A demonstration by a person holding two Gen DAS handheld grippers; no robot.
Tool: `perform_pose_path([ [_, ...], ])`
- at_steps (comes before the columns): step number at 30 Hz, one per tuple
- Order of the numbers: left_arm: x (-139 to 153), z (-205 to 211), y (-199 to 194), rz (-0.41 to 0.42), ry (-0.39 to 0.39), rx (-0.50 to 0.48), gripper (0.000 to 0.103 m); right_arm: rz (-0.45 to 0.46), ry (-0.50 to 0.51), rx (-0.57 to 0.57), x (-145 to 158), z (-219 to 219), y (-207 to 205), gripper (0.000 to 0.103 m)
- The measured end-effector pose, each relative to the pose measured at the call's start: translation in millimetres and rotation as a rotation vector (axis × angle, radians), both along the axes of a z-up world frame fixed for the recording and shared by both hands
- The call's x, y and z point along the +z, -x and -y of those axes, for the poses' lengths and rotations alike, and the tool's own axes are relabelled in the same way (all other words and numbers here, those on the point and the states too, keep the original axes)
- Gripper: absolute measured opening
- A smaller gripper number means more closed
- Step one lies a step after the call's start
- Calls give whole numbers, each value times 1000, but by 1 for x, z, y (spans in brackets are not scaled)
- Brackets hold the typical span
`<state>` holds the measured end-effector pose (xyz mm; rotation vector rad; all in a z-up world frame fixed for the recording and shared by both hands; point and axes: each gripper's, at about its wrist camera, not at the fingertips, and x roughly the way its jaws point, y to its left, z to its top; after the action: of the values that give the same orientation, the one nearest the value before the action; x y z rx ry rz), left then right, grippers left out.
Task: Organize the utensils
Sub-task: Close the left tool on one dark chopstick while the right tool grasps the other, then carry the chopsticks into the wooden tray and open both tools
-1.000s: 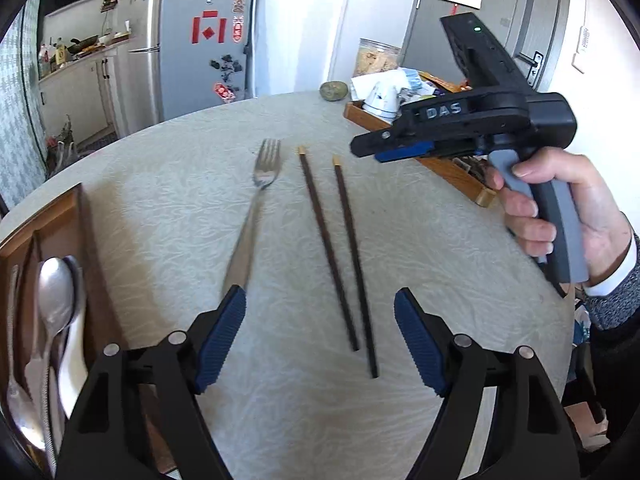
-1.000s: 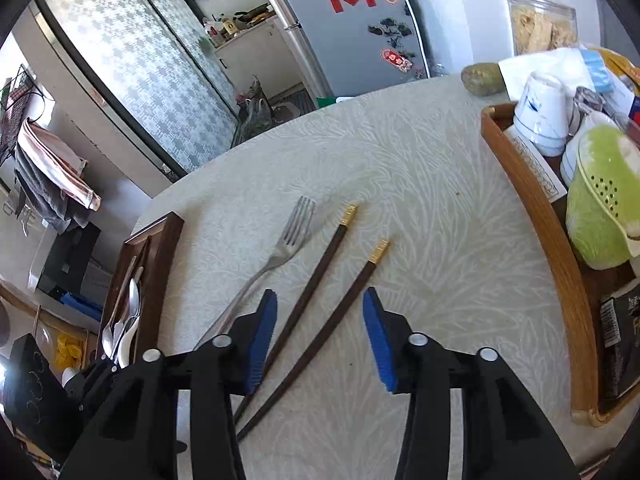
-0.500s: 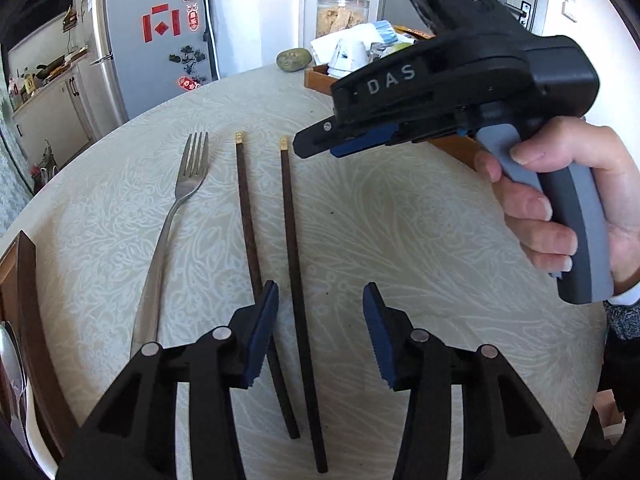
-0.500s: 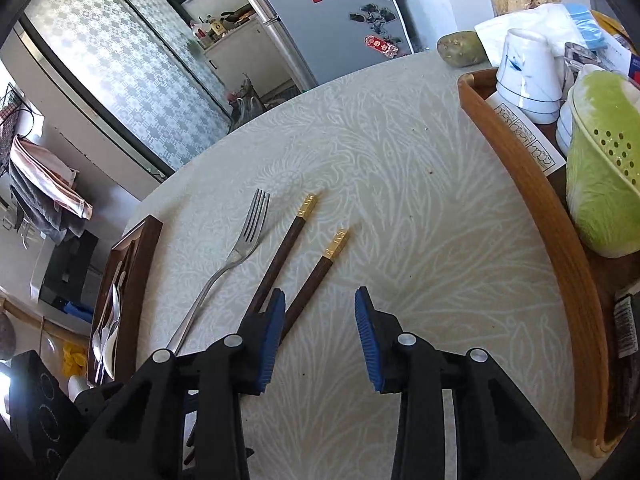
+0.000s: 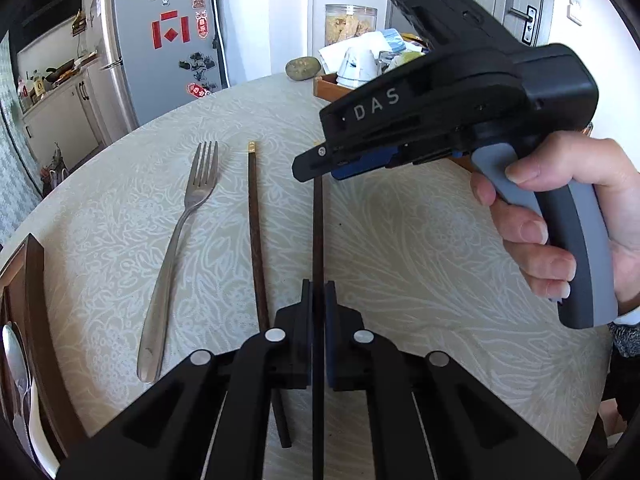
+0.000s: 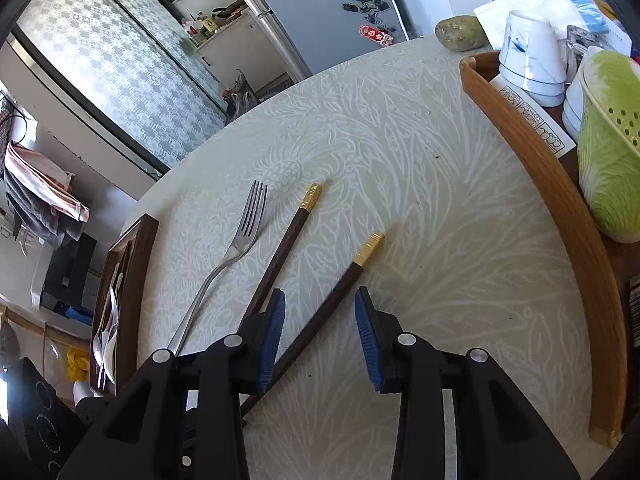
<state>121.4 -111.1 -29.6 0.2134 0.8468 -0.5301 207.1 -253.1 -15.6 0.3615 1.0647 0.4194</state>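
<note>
Two dark chopsticks with gold ends lie side by side on the pale patterned table, a steel fork [image 5: 176, 248] to their left. My left gripper [image 5: 318, 292] is closing on the right chopstick [image 5: 318, 232], its pads pressing the stick near the thin end. The left chopstick [image 5: 256, 240] lies free beside it. My right gripper [image 6: 320, 332], seen from the side as right gripper [image 5: 320, 164] in the left wrist view, stands open low over the same right chopstick [image 6: 348, 276], which runs between its fingers untouched. The fork [image 6: 224, 264] and left chopstick [image 6: 284, 248] lie left of it.
A dark wooden utensil tray [image 5: 36, 280] with spoons [image 5: 16, 360] sits at the table's left edge. A curved wooden tray [image 6: 560, 200] at the right holds white cups [image 6: 528, 56] and a green colander [image 6: 608, 152]. A greenish stone [image 6: 460, 32] lies at the far edge.
My left gripper shifted right from between fork and chopsticks onto the right chopstick, and its jaws went from wide open to closed on it. The right gripper sank slightly over the chopstick.
</note>
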Motion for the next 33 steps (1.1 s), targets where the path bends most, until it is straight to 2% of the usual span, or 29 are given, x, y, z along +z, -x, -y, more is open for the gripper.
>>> perform_pose_path([
  [5, 18, -2, 9, 41, 42, -17, 6, -3, -41, -31, 3, 2, 0, 39],
  [6, 19, -2, 11, 41, 39, -23, 6, 15, -23, -39, 7, 1, 1, 23],
  [7, 19, -2, 13, 40, 39, -26, 6, 22, -24, -38, 9, 0, 2, 20],
  [15, 23, -21, 24, 30, 54, -3, 6, 57, 41, 19, 32, -38, 13, 18],
  [23, 37, -74, 37, 50, 63, 85, 6, 98, 109, 143, 57, -119, 16, 18],
  [29, 50, -140, 45, 78, 44, 205, 6, 117, 112, 259, 72, -201, 11, 18],
  [33, 48, -183, 46, 70, 52, 285, 6, 169, 166, 342, 74, -261, 12, 18],
])
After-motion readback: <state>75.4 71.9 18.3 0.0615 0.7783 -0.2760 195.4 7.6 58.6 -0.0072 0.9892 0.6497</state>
